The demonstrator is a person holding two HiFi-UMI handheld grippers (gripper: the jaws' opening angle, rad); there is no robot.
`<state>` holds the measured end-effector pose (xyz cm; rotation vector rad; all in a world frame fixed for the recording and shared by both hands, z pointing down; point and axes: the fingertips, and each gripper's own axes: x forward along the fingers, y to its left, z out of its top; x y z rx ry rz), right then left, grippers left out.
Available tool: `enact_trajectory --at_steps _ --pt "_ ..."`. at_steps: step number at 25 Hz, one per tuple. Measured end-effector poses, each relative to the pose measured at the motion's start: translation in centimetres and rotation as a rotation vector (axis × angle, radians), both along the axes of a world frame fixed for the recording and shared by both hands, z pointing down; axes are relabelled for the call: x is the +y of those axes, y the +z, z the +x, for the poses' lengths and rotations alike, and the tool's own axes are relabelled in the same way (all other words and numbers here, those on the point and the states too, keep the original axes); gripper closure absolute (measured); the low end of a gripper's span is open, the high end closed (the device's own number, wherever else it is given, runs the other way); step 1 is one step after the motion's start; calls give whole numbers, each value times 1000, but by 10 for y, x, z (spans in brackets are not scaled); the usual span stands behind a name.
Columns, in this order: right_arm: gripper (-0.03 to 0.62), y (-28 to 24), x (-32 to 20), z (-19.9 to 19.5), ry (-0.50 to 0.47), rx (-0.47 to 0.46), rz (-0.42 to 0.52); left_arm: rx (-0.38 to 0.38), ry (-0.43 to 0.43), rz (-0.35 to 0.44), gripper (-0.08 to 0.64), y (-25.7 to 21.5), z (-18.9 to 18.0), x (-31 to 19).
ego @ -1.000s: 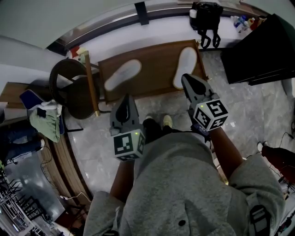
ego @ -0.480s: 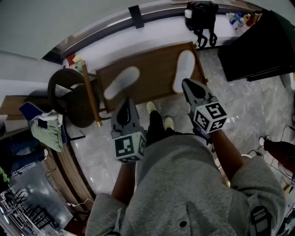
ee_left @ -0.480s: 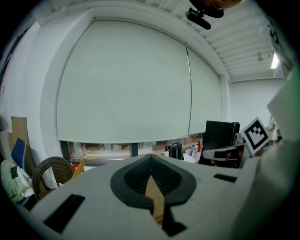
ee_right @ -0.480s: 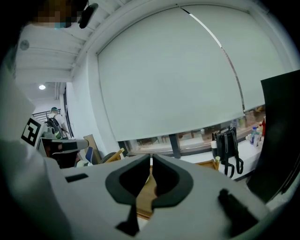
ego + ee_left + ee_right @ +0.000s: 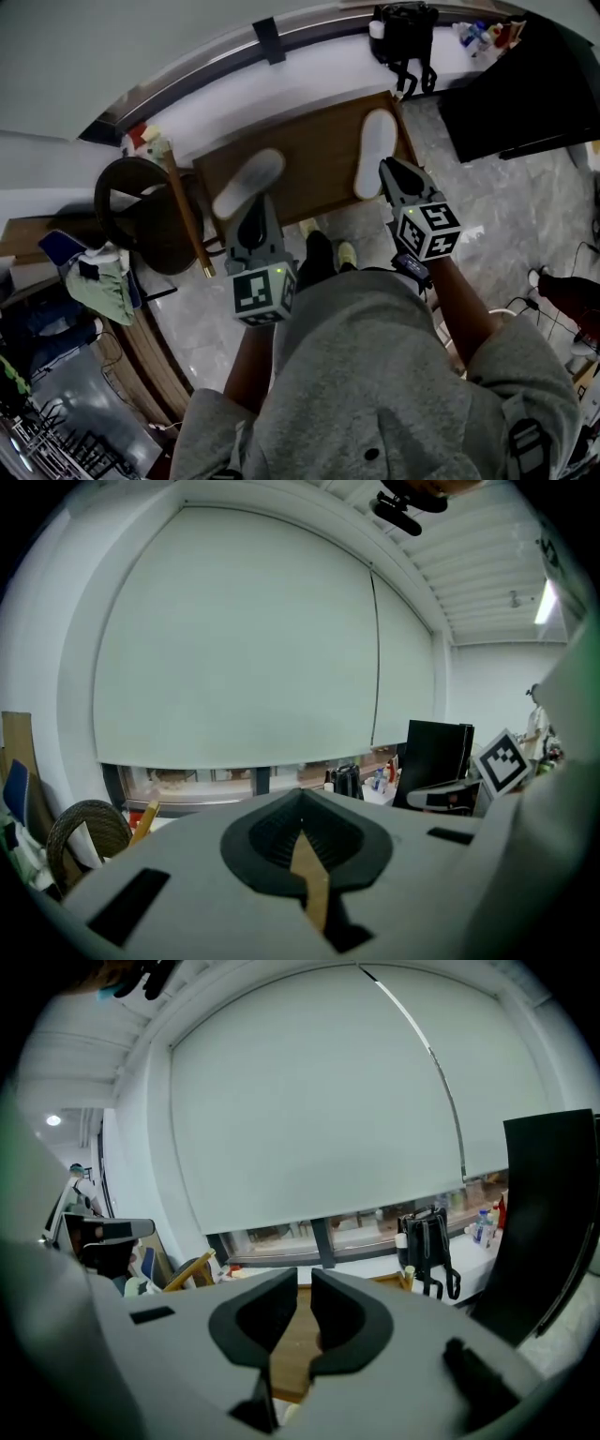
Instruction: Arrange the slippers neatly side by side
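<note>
On the bench [image 5: 314, 150], slippers well apart — left slipper [image 5: 248, 183] skewed, right slipper [image 5: 376, 153] straight. Left tool [image 5: 253, 204], right tool [image 5: 389, 169] closed, empty: approach step. Next — open, grip one.

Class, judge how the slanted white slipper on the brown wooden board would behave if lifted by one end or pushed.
The slanted white slipper looks thin and flat, so probably light, and may droop if lifted by one end. Lying flat on the smooth brown wooden board, it would likely slide, not roll or tip.
</note>
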<state>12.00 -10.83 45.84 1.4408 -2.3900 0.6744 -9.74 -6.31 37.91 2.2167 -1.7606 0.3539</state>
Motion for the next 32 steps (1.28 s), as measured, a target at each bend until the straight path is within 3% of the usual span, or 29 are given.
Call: enact_trajectory --at_steps 6,9,13,24,32 --pt "549 26 -13 1 43 34 -51 5 31 -4 546 5 -7 -20" --pt "486 43 -15 5 80 55 -81 5 41 -6 546 8 -12 -26" --pt "466 65 -23 9 117 93 -124 20 45 -20 546 13 -20 -35" --pt "465 153 -41 27 210 203 -277 16 65 -82 546 37 -43 -48" --pt "465 208 -55 41 275 228 -373 -1 62 -126 546 53 -58 -57"
